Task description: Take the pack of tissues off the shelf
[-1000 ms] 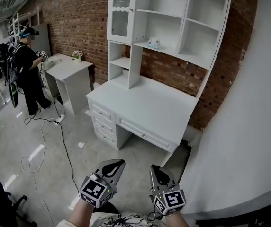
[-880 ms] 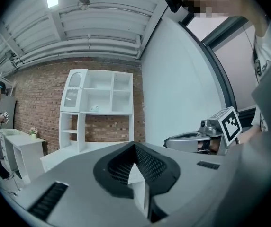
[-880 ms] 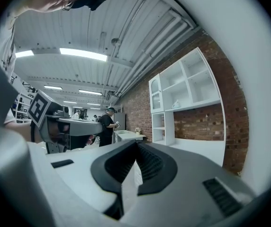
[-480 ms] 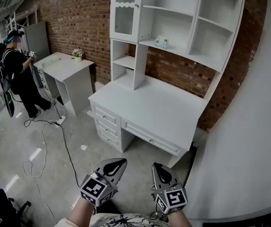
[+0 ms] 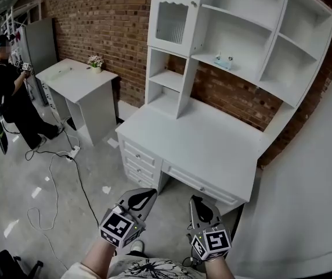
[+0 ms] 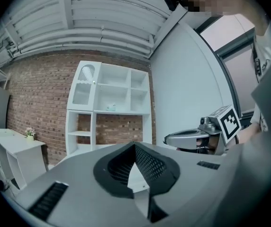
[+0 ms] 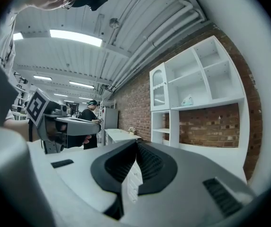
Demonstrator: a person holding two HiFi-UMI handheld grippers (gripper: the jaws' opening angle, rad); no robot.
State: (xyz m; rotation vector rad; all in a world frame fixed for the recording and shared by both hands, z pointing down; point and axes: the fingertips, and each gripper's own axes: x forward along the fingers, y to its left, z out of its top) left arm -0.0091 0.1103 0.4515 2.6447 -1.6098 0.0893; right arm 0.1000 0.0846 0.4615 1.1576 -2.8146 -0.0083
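Note:
A small pale green pack of tissues [image 5: 224, 60] lies on the middle shelf of the white shelf unit [image 5: 180, 95] that stands on a white desk [image 5: 206, 147]. It also shows far off in the left gripper view as the pack of tissues [image 6: 111, 107], and in the right gripper view as the pack of tissues [image 7: 186, 100]. My left gripper [image 5: 148, 192] and right gripper [image 5: 195, 200] are held low over the floor, well short of the desk. Both are shut and hold nothing. The shut left jaws [image 6: 134, 144] and right jaws [image 7: 136, 142] point toward the shelf unit.
A second white desk [image 5: 76, 80] with a small flower pot [image 5: 96, 62] stands left against the brick wall. A person in black [image 5: 6, 92] stands at far left. A black cable [image 5: 76, 176] trails on the floor. A white wall [image 5: 305, 202] rises on the right.
The desk and shelf unit have grown larger and slid right in the head view as I came closer. Both grippers stay shut and low.

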